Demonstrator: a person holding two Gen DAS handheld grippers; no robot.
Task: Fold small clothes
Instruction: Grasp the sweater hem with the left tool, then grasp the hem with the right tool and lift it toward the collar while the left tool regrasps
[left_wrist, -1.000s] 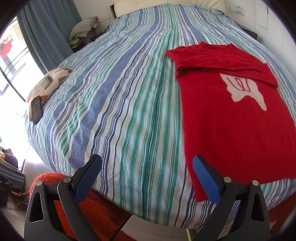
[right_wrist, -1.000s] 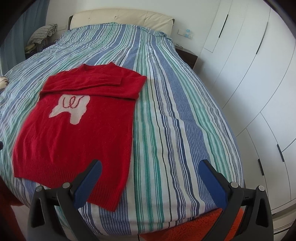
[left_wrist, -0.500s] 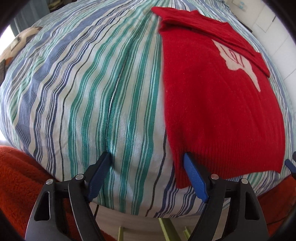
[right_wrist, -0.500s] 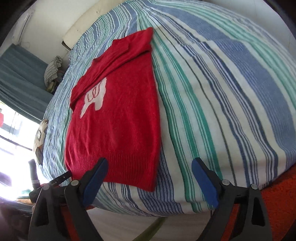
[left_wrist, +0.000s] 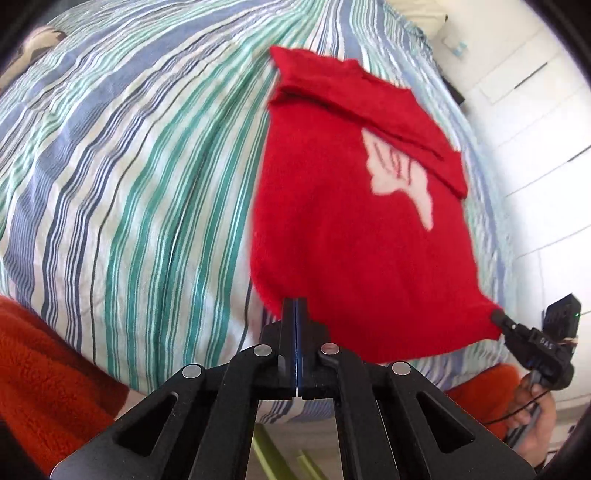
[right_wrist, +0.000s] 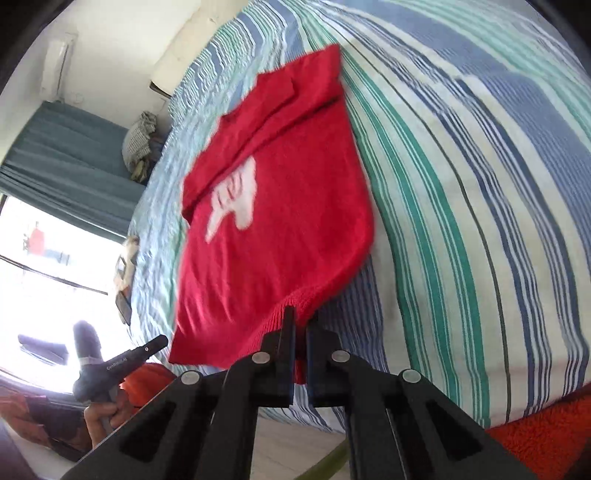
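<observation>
On the striped bedspread (left_wrist: 140, 177) in front of you lies the red sweater (left_wrist: 343, 236), spread flat with its hem toward you and its sleeves folded across the chest near the far end. A pale motif (left_wrist: 399, 177) with red squiggles shows on the front, partly covered by the folded sleeve. Both views are blurred.

Your left gripper (left_wrist: 296, 306) has its blue-padded fingers (left_wrist: 290, 332) pressed together at the near left corner of the hem. From the left wrist view the tips sit right at the edge of the red knit, but you cannot tell from that angle how much cloth lies between the pads. In the right wrist view the same gripper (right_wrist: 157, 341) reaches in at the sweater's left corner, with your hand (right_wrist: 105, 413) wrapped around its handle.

Your right gripper (right_wrist: 300, 314) is clamped on the ribbed hem at the near right corner: red fabric bunches up just past the tips and a strip of it shows in the narrow slot between the fingers (right_wrist: 288, 339). In the left wrist view, that gripper (left_wrist: 496, 316) pinches the corner into a drawn-out point, and your right hand (left_wrist: 532, 417) grips the handle below it.

An orange fleecy fabric (left_wrist: 48, 373) lies below the edge of the bed, and white wardrobe doors (left_wrist: 543, 147) stand beyond the far side.
</observation>
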